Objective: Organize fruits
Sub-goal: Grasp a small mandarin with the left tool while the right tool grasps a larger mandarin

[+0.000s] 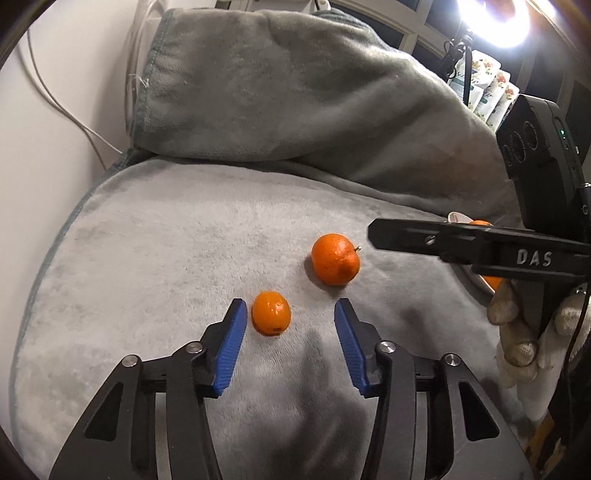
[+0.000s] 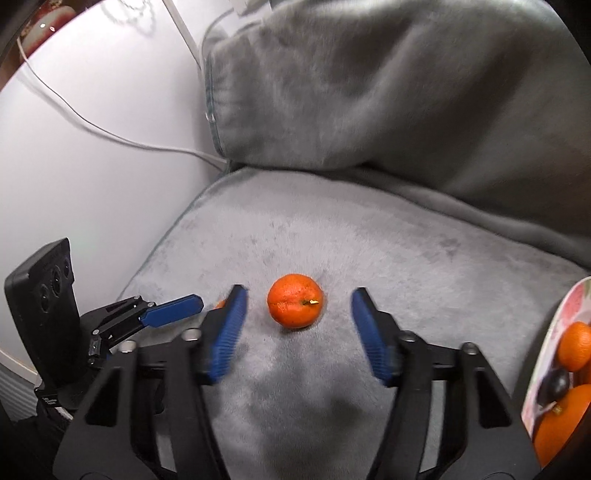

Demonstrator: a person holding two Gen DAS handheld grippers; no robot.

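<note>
- Left gripper [image 1: 290, 314], jaws apart, straddles the small tangerine [image 1: 270, 313], just beside its left pad.
- Right gripper [image 2: 299, 308], jaws apart, frames the larger tangerine [image 2: 296, 306], untouched.

A ring lamp [image 1: 491, 18] glares white at the upper right of my left view, blowing out that corner. The grey blanket [image 1: 166, 251] is evenly lit, with soft shadows under each orange. My right view is smeared by motion blur, worst on the blue pads [image 2: 229, 328]. Fisheye bending and dark vignetting ring both frames.
</note>
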